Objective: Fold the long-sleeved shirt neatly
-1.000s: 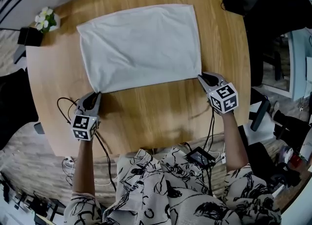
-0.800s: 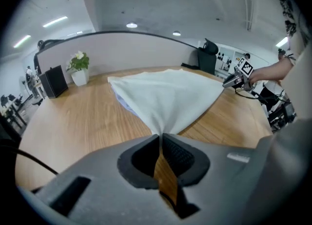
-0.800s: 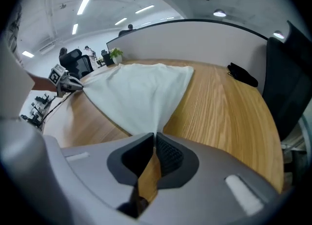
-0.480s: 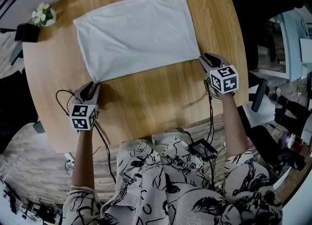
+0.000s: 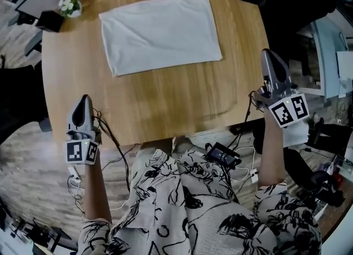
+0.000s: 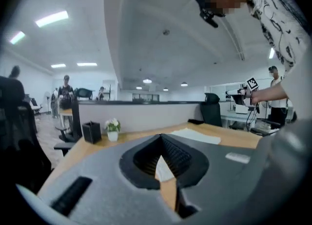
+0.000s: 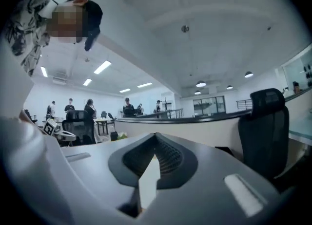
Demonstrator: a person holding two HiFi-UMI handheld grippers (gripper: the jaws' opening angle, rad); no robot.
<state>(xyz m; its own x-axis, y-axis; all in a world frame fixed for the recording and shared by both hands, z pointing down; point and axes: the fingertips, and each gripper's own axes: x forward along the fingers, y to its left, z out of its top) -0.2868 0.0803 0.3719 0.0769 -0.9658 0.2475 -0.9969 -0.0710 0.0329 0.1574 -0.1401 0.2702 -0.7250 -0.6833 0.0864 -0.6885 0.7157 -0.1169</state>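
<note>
The white long-sleeved shirt lies folded in a flat rectangle along the far edge of the wooden table, and a small flower pot sits at the far-left corner. The left gripper hangs over the near-left corner, the right gripper at the right edge. Both are well clear of the cloth. Their jaws have just been closing and now meet on nothing.
</note>
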